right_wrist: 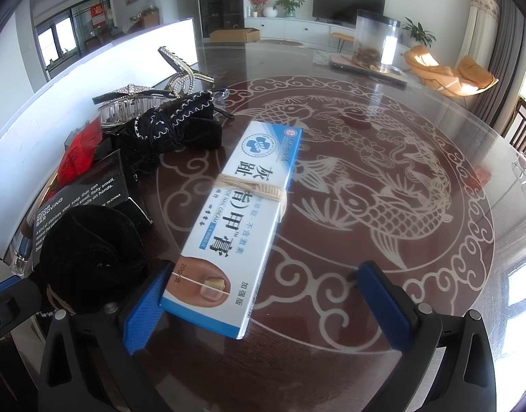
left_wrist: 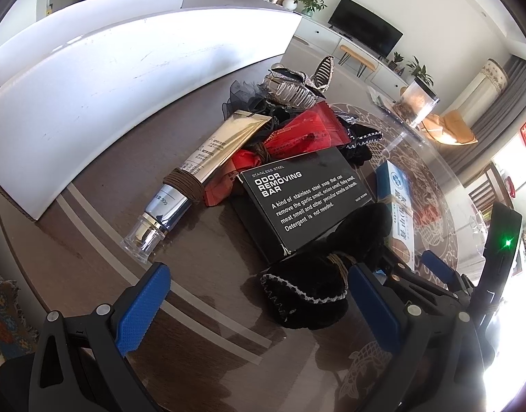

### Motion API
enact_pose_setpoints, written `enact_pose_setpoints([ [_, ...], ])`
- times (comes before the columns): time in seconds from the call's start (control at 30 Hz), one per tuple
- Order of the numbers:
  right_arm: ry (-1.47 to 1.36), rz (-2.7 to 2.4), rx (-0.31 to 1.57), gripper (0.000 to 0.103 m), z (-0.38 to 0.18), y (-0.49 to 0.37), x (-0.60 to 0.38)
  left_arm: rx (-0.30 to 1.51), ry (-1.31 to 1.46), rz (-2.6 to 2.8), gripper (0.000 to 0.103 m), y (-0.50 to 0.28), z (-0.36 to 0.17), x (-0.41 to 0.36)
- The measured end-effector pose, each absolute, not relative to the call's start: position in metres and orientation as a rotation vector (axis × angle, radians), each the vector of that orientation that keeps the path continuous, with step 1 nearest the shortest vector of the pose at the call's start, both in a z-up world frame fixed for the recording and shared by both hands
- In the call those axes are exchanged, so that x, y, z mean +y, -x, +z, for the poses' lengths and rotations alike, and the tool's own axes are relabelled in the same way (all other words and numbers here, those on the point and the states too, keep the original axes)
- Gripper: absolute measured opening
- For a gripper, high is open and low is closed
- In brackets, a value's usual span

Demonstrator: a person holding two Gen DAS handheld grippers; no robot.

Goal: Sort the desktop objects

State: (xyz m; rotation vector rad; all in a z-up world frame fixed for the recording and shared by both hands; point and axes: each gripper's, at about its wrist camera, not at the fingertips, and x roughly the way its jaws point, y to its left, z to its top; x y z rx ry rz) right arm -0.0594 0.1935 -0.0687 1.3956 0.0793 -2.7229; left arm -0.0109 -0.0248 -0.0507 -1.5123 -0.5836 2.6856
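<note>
My left gripper (left_wrist: 259, 304) is open, its blue fingers either side of a black velvet bow (left_wrist: 307, 292) lying on the table. Beyond it lie a black "odor removing bar" box (left_wrist: 304, 202), a gold and silver tube (left_wrist: 201, 175), red packets (left_wrist: 297, 134) and silver hair clips (left_wrist: 290, 89). My right gripper (right_wrist: 266, 304) is open around the near end of a white and blue toe nail cream box (right_wrist: 242, 206) tied with string. The near bow (right_wrist: 87, 254), a second black bow (right_wrist: 173, 127) and the black box (right_wrist: 80, 202) show left of it.
A white board (left_wrist: 125, 79) stands along the table's left side. The round dark table (right_wrist: 383, 185) has a white fish pattern under glass. A clear jar (right_wrist: 372, 41) stands at the far edge. The right gripper's body (left_wrist: 469, 285) is close beside the left one.
</note>
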Motion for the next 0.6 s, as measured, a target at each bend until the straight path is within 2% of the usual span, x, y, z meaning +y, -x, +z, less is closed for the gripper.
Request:
enact_pose_setpoints([
  [0.6,-1.396,-2.723,0.079,0.103,-0.0685,0.0591,0.1939,-0.577,1.558,2.709,0.103,0.0112,-0.0551,-0.0270],
])
